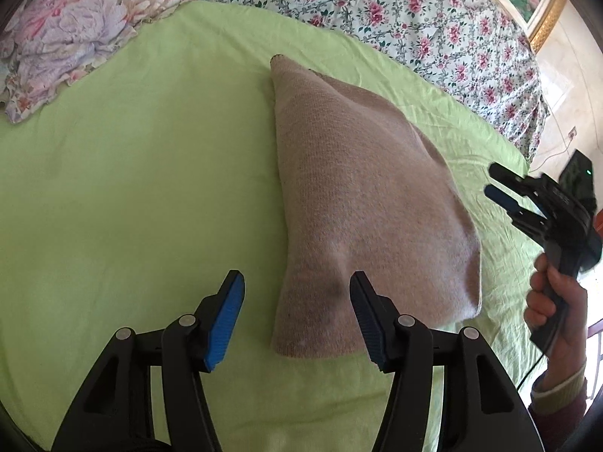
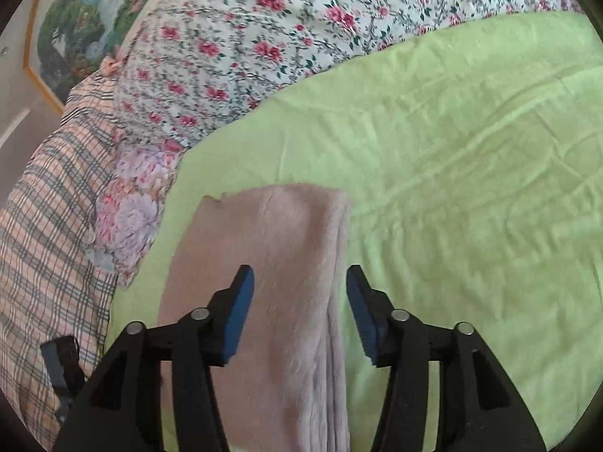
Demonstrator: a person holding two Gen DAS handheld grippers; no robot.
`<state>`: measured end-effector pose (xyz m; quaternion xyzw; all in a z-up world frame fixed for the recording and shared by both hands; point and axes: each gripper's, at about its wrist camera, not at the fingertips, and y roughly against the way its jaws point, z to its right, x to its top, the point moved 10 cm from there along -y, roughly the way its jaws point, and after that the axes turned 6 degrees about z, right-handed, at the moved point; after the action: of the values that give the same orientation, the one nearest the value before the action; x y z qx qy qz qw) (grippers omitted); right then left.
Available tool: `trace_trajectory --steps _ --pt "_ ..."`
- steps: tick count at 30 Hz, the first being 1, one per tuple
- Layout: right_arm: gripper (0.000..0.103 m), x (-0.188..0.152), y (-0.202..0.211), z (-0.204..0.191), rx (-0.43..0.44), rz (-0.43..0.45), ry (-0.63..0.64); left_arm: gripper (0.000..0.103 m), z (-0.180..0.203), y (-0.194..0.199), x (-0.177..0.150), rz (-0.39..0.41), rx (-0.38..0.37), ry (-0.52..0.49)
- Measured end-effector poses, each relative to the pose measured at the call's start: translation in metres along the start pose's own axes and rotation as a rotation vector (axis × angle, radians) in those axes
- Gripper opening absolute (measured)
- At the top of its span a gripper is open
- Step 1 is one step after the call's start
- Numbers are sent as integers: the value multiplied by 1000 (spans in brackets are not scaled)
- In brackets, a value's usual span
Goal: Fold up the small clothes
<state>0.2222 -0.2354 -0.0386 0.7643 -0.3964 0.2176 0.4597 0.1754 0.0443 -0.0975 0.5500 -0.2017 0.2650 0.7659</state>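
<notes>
With the folded pink knit garment lying on the green bed sheet and both the left tongs and right tongs open and empty above it, a careless regrasp could drag its layers apart.

Your left tongs cover part of the near edge of the folded beige garment, and their handles run off the bottom of the left wrist view. At that view's right edge your right hand and its sleeve are cut off, and the right tongs there are smeared with blur. In the right wrist view the garment's near end runs out of sight under the tongs' frame. The framed painting is clipped at the rim, and a dark object at lower left is too cropped to identify.
</notes>
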Motion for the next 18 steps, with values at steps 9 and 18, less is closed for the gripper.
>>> trace_trajectory --steps 9,18 --pt "75 -78 68 -27 -14 -60 127 69 0 29 -37 -1 63 -66" --pt "82 -151 96 -30 -101 -120 235 75 -8 46 -77 -5 155 -155"
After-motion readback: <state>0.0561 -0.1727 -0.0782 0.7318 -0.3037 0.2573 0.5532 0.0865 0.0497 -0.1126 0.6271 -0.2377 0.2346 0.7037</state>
